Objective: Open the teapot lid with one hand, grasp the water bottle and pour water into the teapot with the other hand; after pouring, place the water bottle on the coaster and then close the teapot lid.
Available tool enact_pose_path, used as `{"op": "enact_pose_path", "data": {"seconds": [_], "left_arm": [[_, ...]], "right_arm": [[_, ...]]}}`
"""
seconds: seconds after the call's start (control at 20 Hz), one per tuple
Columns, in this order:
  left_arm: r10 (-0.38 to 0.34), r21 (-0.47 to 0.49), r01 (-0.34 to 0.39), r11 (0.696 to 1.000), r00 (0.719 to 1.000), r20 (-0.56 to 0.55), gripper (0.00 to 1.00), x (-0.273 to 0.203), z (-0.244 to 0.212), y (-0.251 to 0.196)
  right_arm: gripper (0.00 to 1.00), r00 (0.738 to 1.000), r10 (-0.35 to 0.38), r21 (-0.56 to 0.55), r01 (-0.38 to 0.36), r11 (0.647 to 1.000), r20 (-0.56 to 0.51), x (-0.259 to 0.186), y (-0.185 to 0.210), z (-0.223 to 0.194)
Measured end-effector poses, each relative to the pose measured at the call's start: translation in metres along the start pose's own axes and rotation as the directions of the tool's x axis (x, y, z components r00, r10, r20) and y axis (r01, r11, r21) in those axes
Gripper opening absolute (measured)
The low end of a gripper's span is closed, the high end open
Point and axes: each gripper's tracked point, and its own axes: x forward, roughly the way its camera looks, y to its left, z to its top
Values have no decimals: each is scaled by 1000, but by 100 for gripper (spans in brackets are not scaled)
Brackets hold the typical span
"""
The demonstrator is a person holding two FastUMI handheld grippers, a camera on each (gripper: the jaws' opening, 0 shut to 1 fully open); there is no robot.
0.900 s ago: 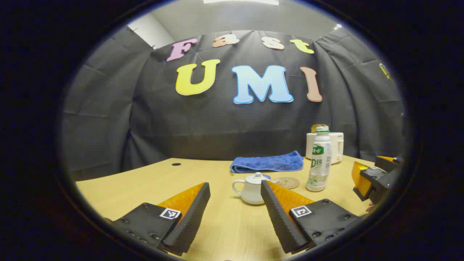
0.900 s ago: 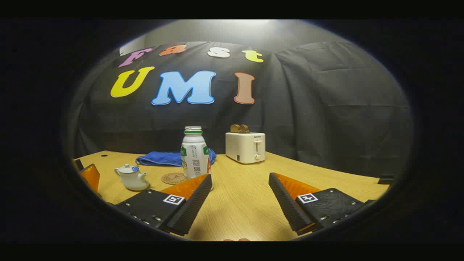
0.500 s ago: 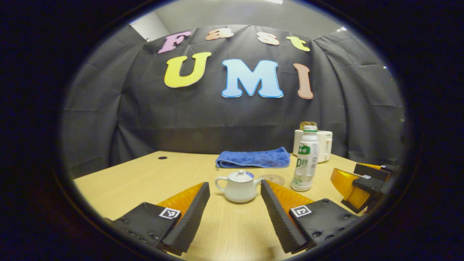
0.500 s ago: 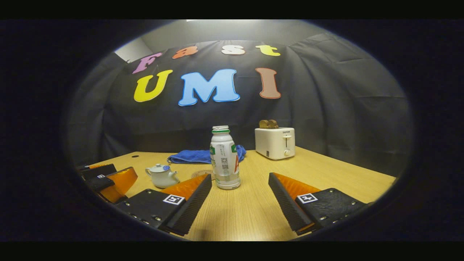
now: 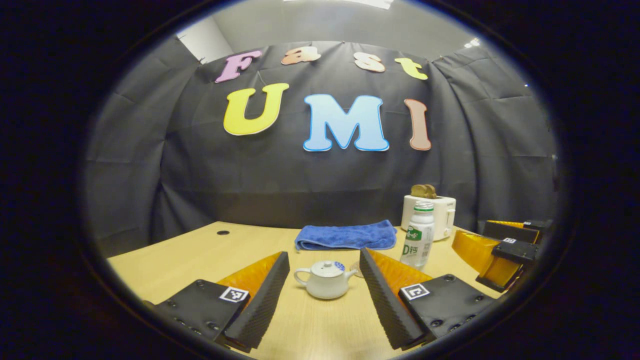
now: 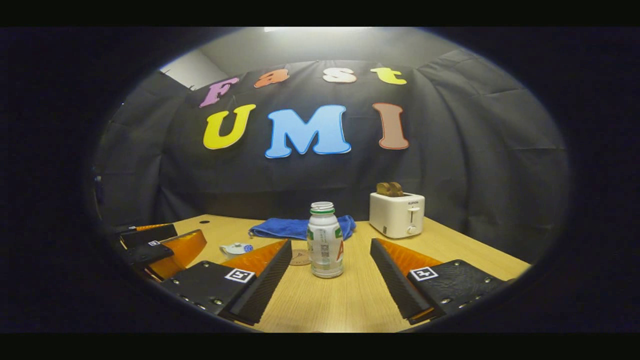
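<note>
A small white teapot (image 5: 325,281) with its lid on stands on the wooden table, straight ahead between the fingers of my open left gripper (image 5: 324,290) and a short way beyond them. The white water bottle (image 6: 325,247), uncapped, stands upright ahead of my open right gripper (image 6: 331,272), centred between its fingers. In the left gripper view the bottle (image 5: 418,241) is to the right of the teapot, with the right gripper (image 5: 492,252) beyond it. A round brown coaster (image 6: 300,257) lies just left of the bottle. The teapot (image 6: 236,249) peeks out behind my right gripper's left finger.
A folded blue towel (image 5: 346,236) lies at the back of the table. A white toaster (image 6: 397,214) with bread in it stands at the back right. The left gripper (image 6: 162,246) shows at the left edge of the right gripper view.
Both views have swung: the teapot now sits centred between the left fingers and the bottle centred between the right fingers. Both grippers sit lower toward the table. Nothing was grasped.
</note>
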Motion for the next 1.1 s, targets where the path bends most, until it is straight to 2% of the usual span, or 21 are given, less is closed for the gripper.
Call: {"op": "enact_pose_path", "data": {"seconds": [0.1, 0.15, 0.45, 0.75, 1.1], "left_arm": [[1, 2, -1, 1000, 1000, 0, 100, 2, 0, 0], [2, 3, -2, 1000, 1000, -1, 100, 4, -1, -1], [1, 3, -1, 1000, 1000, -11, 96, 21, -10, -2], [-9, 7, 10, 1000, 997, -79, 88, 74, -38, 0], [-14, 14, 16, 1000, 991, -135, 85, 120, -56, 0]], "right_arm": [[100, 1000, -6, 15, 6, 1000, -1, 3, -7, 1], [97, 1000, -9, 18, 9, 1000, 0, 5, -10, 0], [97, 1000, -21, 21, 21, 1000, -12, 11, -17, -3], [97, 999, -14, 17, 14, 1000, -29, 17, -16, -10], [97, 997, -18, 32, 20, 999, -69, 28, -22, -26]]}}
